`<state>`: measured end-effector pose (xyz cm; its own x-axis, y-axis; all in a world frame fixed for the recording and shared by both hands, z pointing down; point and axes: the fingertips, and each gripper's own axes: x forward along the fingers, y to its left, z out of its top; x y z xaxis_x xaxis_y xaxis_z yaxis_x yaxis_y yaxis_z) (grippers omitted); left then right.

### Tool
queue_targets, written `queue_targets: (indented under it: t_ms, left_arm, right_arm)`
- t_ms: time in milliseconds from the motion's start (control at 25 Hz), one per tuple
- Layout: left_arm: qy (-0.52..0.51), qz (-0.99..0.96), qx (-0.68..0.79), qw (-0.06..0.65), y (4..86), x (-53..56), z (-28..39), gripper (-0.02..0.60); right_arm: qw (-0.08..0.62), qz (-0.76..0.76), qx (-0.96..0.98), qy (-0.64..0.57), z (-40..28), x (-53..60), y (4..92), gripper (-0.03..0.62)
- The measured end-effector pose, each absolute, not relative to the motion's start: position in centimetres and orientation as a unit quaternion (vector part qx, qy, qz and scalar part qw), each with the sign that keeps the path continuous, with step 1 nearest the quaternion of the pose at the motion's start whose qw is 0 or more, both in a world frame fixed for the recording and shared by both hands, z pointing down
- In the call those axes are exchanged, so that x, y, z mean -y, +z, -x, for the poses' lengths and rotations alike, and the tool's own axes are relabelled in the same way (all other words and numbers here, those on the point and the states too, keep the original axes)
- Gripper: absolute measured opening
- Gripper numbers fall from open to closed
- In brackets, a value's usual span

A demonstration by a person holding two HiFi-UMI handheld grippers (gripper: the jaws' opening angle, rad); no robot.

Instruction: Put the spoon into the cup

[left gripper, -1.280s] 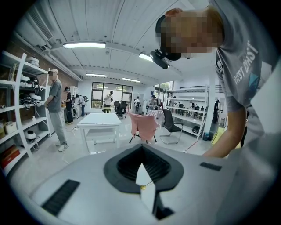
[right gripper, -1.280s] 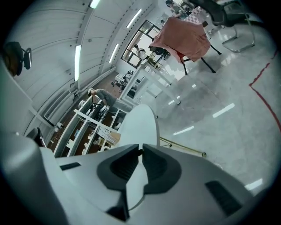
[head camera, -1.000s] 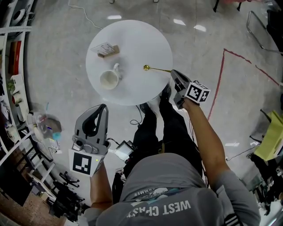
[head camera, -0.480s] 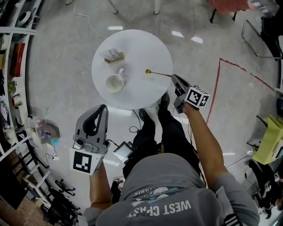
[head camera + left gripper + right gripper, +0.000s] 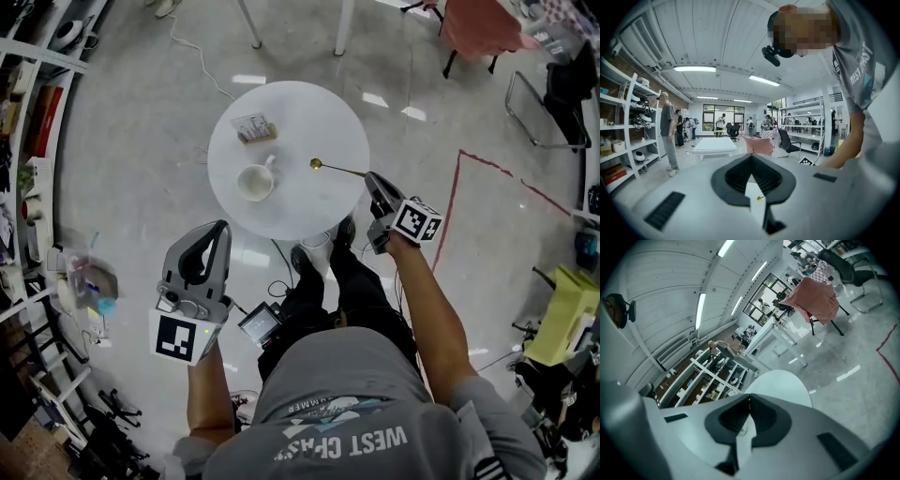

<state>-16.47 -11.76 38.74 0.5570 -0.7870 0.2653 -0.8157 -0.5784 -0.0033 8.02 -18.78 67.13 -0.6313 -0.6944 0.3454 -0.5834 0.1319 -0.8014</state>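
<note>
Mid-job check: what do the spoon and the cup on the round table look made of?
Spoon: likely metal with a glossy gold-coloured finish; it has a very thin stem and a bright glint on the bowl. Cup: probably glazed ceramic, plain white with a loop handle, though it is too small here to rule out plastic.

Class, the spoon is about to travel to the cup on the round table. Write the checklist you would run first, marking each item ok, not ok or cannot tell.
1. Spoon gripped: ok. The right hand-held gripper has its jaws shut on the handle end.
2. Cup upright, mouth facing up: ok.
3. Spoon bowl above the cup: not ok. It sits to the cup's right, apart from it.
4. Path clear: ok. Only bare table lies between them; the small box sits beyond the cup.
5. Left hand-held gripper out of the way: ok. It is off the table, jaws together, holding nothing.
6. Spoon lifted clear of the tabletop: cannot tell.
</note>
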Motion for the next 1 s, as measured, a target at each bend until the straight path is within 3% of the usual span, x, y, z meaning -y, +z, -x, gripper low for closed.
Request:
queue_targets:
  t_ms: [320, 1000]
  left_arm:
    - [0.096, -0.871, 0.479, 0.049, 37.8, 10.9, 18.2, 0.003]
    - [0.060, -0.835, 0.546, 0.045, 37.6, 8.0, 21.8, 0.003]
  right_arm:
    - [0.035, 0.404, -0.776, -0.483, -5.1, 19.4, 64.7, 0.003]
    - [-0.075, 0.346, -0.825, -0.440, 2.8, 20.6, 64.9, 0.004]
